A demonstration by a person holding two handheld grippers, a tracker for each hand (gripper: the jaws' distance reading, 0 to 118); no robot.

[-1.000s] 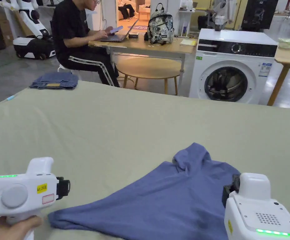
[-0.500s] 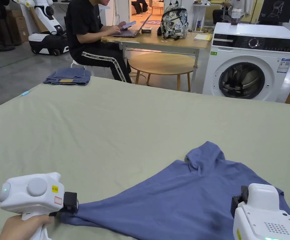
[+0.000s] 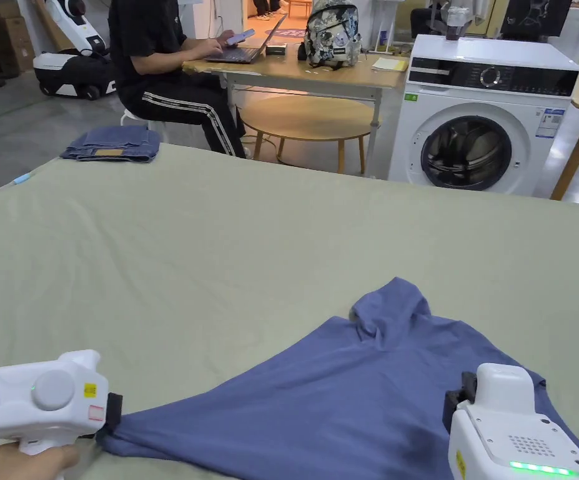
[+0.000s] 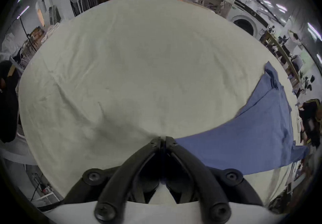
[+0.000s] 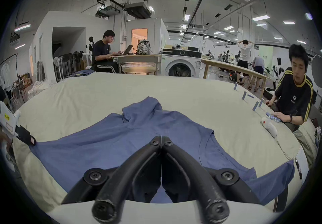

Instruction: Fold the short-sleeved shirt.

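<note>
The soft blue short-sleeved shirt [image 3: 344,400] lies crumpled on the big pale green worktop [image 3: 219,250], not folded yet. The left gripper [image 4: 163,142] pinches its corner. The right gripper [image 5: 161,141] is closed above it.

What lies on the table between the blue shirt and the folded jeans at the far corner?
Nothing: in the head view, bare pale-green table cover runs from the blue shirt to the folded jeans.
</note>
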